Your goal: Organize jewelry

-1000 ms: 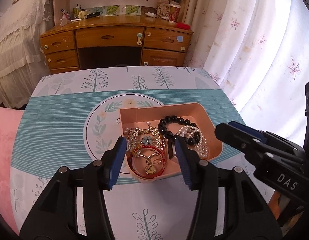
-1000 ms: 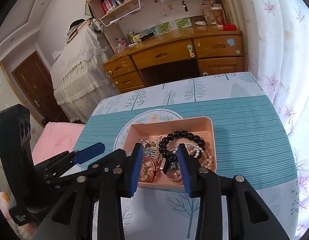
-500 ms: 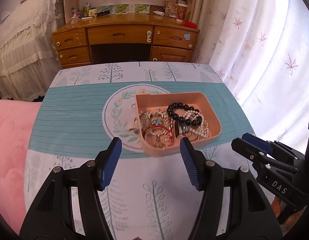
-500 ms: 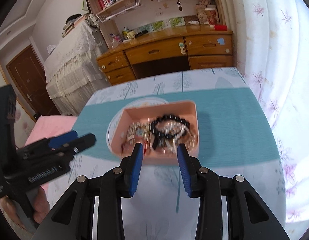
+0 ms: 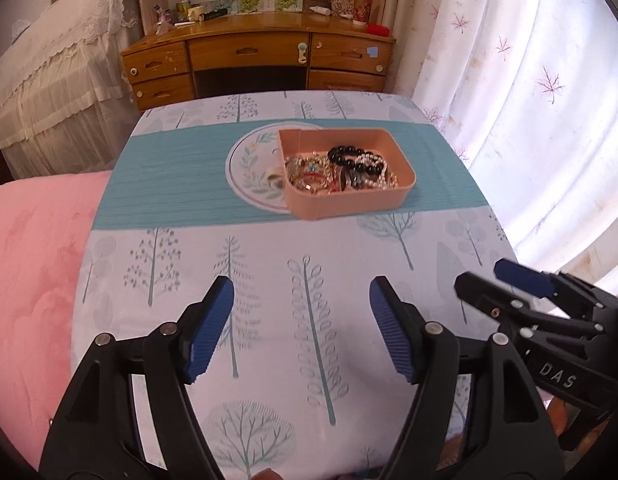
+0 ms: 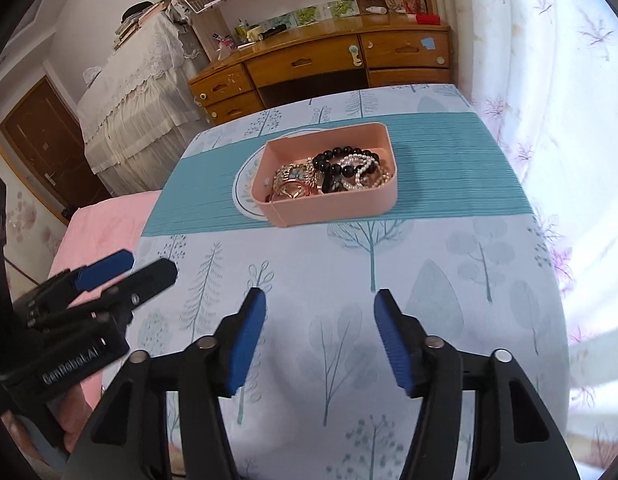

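A pink tray (image 5: 349, 204) (image 6: 333, 210) stands on the teal band of the tablecloth. It holds a black bead bracelet (image 5: 351, 160) (image 6: 333, 160), a pearl bracelet (image 6: 363, 168), gold pieces (image 5: 305, 168) (image 6: 293, 176) and a red ring-shaped piece (image 5: 313, 178). My left gripper (image 5: 301, 320) is open and empty, well in front of the tray above the cloth. My right gripper (image 6: 320, 328) is open and empty, also well short of the tray. Each gripper shows at the side of the other's view.
The table (image 5: 269, 264) has a tree-print cloth with a round leaf motif (image 5: 249, 168) beside the tray. A pink bed cover (image 5: 29, 264) lies left. A wooden desk (image 5: 253, 60) stands behind, curtains (image 5: 529, 80) to the right.
Both grippers have pulled back from right over the tray toward the table's near edge. The tray and jewelry stay in place. Both grippers stay open and empty.
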{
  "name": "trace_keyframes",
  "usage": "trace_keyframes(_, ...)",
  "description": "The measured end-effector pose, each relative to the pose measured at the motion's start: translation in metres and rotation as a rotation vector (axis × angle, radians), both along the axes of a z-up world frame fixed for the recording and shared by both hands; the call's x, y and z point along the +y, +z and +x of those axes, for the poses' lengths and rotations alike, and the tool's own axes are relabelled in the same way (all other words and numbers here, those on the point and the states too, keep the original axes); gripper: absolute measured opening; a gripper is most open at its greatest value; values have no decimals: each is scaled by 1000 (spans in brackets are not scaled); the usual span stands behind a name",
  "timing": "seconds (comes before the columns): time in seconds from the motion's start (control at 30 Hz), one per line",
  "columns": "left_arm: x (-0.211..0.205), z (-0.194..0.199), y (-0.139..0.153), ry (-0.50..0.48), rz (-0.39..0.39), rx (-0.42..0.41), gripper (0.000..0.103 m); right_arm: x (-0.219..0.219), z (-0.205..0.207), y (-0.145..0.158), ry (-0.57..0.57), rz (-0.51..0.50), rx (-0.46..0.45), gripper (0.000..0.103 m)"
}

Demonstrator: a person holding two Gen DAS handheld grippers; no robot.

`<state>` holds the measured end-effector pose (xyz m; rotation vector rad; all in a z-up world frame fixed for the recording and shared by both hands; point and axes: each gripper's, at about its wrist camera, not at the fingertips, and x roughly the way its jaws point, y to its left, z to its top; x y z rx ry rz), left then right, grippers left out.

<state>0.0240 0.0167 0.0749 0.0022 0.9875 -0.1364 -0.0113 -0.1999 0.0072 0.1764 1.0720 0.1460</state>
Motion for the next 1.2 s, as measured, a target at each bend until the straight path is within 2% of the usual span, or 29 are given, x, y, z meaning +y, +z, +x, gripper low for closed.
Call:
trace_keyframes(0.17, 7, -21, 2, 60, -4, 18, 69, 1, -26, 18, -17, -15, -16, 67)
trace_keyframes(0.6, -2, -51, 16, 65, 14, -16, 69, 21, -67, 52, 26, -49, -72, 68)
trace_keyframes(1.2, 2, -78, 26, 98, 34, -39, 69, 28, -88, 67, 37, -47, -95, 73)
